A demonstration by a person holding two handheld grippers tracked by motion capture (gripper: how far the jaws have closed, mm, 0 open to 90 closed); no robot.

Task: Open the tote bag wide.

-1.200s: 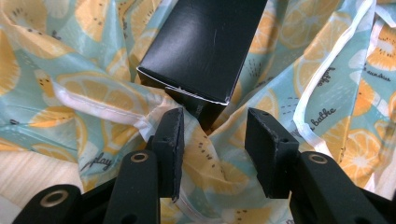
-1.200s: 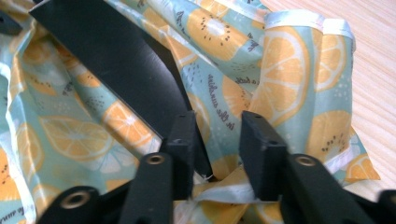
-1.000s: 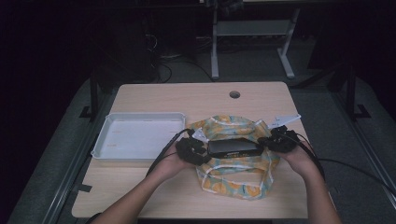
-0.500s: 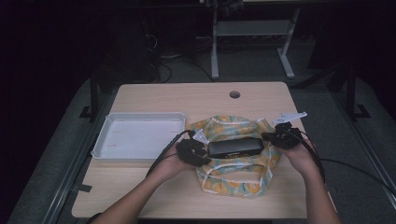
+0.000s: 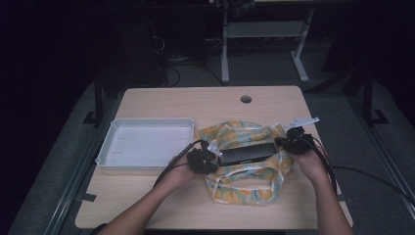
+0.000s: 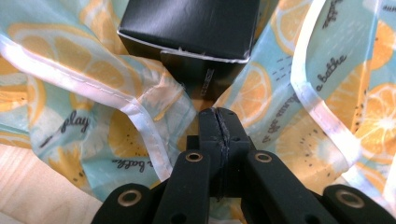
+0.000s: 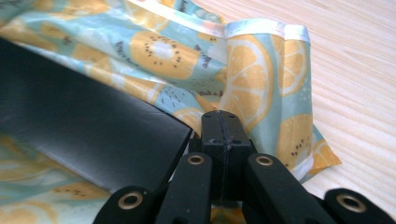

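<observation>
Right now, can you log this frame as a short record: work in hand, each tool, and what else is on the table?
work: black box lying on fruit-print cloth
left tool: jaws just closed, shut at the box's end; cloth pinch not clear
right tool: shut at the box's other end, by the cloth edge
also on table: white tray, left of the cloth

dark room, grey floor [image 5: 342,103], white metal stand [image 5: 264,34] behind wooden table [image 5: 205,100]
</observation>
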